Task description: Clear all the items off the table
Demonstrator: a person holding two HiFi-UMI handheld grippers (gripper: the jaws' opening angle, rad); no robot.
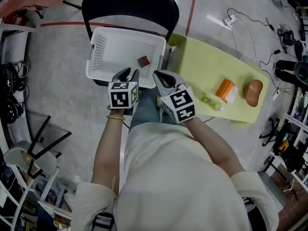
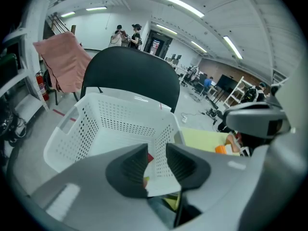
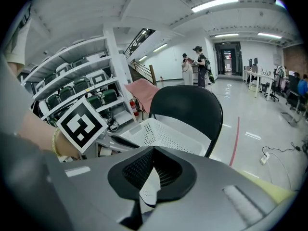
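Left gripper (image 1: 129,72) jaws apart, empty, at near rim of white perforated plastic basket (image 1: 103,37). Small dark-red block (image 1: 144,61) on basket floor, one o'clock from jaws, untouched. Right gripper (image 1: 160,76) jaws together, empty.

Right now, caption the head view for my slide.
Left gripper and right gripper at near rim of white perforated plastic basket, small dark red block inside; three items on yellow-green table.

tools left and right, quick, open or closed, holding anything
Left tool: open, nothing between its jaws.
Right tool: closed, holding nothing.
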